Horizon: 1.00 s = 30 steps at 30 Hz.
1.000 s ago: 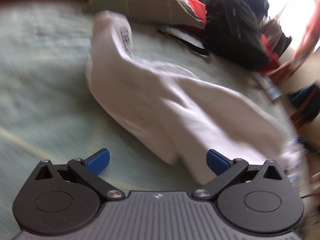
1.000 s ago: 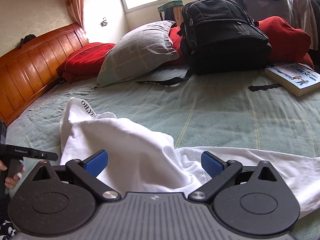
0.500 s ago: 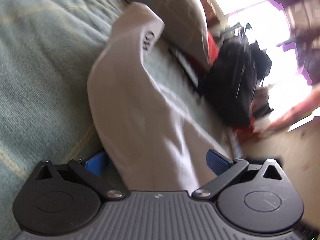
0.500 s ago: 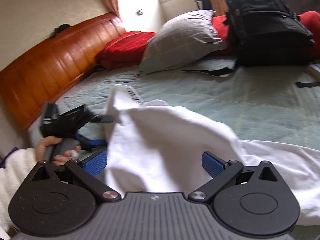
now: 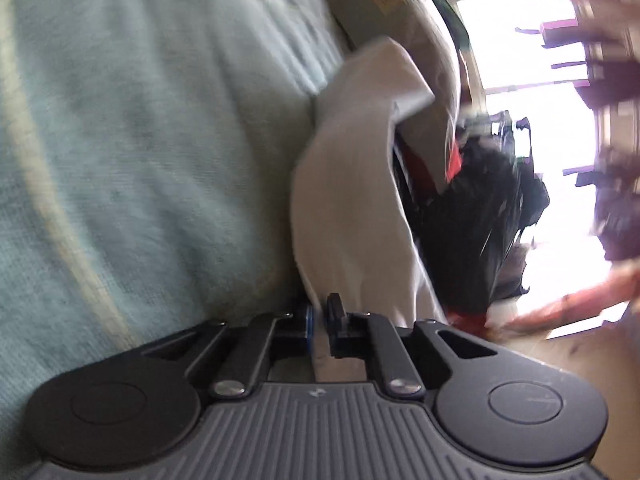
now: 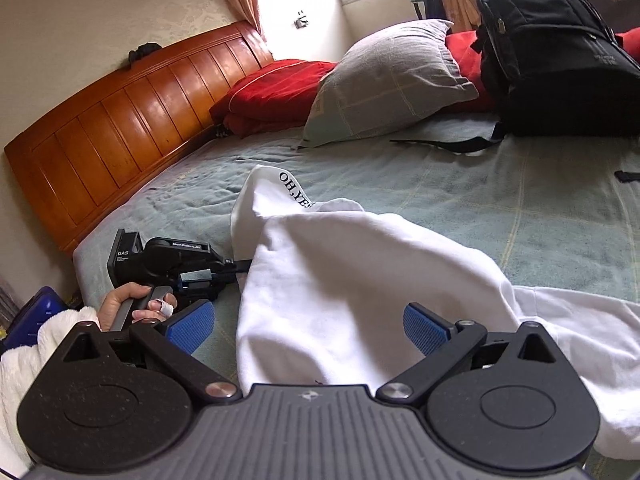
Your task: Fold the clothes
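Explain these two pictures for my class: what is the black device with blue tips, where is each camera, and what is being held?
No robot here: a person holds a pair of hand-held tongs in each hand, each carrying a camera that looks along its fingers. In the left camera's picture the left tongs have just closed on an edge of the white garment. The right camera's picture shows the right tongs open, with the garment lying between them unpinched, and the person's left hand gripping the other tool. The garment lies on a green bedspread, near a grey pillow and a black backpack.

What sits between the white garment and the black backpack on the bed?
Bare green bedspread separates the white garment from the black backpack, except its loose strap, right wrist view.
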Tool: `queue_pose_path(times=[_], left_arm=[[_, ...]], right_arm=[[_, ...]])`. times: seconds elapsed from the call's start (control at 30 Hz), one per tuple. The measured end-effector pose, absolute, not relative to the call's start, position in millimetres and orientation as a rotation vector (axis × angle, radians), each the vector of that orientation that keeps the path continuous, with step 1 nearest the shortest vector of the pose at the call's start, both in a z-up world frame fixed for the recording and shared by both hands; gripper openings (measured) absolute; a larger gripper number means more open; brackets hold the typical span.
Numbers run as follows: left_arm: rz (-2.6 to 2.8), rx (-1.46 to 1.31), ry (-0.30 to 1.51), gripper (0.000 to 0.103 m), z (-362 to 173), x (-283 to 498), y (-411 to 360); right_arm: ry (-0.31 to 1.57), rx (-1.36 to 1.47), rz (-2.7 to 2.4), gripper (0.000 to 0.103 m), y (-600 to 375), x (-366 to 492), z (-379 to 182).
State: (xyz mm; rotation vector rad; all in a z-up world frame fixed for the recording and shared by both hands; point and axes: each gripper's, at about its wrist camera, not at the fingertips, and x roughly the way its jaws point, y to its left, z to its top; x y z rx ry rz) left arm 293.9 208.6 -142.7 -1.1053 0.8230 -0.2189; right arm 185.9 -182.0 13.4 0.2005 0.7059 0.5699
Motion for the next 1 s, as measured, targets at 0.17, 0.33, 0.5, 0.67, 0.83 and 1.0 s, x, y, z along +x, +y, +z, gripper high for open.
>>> queue_pose_path(times=[0.17,0.33,0.5,0.67,0.83,1.0], left_arm=[[-0.237,-1.067,0.819,0.011,-146.3,304.8,184.2],[-0.202,-0.964,0.841,0.008,-129.5,304.5,180.7],[-0.105,-0.702,0.819,0.004,-81.9,305.5,193.3],[0.013,-0.497,0.812,0.004,-47.8,310.6,228.5],[0.152,-0.228,0.825,0.004,-31.2,318.3,251.3],[0.296,-0.103,0.803,0.004,-15.0,327.0,288.7]], right_arm=[[0.706,0.211,0.568,0.103,-182.0,188.8,13.1],[0.700,0.186,0.564,0.103,-177.7,188.1,15.6],[0.684,0.183,0.547,0.103,-182.4,186.0,19.6],[0.681,0.183,0.524,0.103,-187.2,188.1,20.4],[0.677,0.180,0.505,0.103,-189.6,192.1,21.1],[0.678,0.174,0.490,0.103,-190.1,197.0,20.7]])
